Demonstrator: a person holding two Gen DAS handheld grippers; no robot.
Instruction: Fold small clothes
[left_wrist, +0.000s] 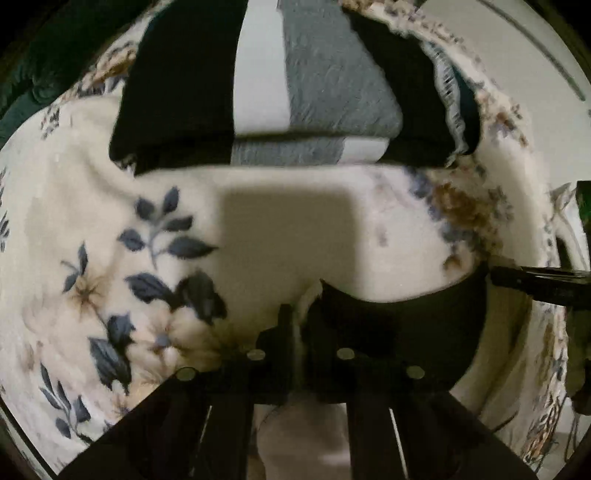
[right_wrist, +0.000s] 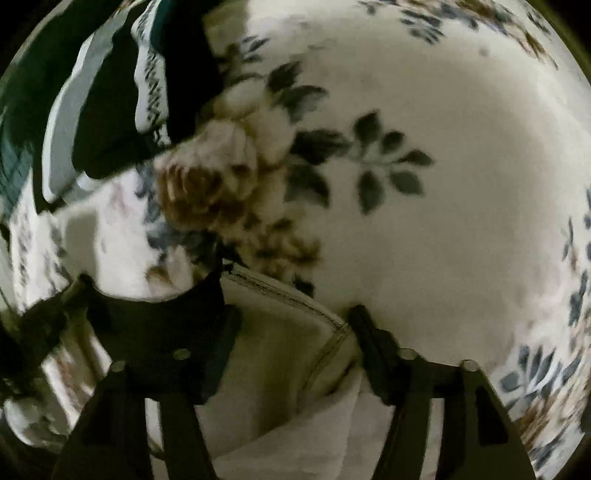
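fingers of left gripper (left_wrist: 299, 325) pinch black-and-cream garment (left_wrist: 388, 325) over floral blanket (left_wrist: 110, 229).

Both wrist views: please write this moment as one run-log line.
left gripper: shut on black-and-cream garment | right gripper: open around it | folded stack: behind | surface: floral blanket

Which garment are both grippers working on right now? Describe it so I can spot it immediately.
Start from the floral blanket covering the whole surface; at its far edge sits a folded stack striped black, white and grey. The piece in hand is nearest the cameras: a small black-and-cream garment with a stitched cream hem, pinched by the left gripper, lying between the right gripper's fingers.
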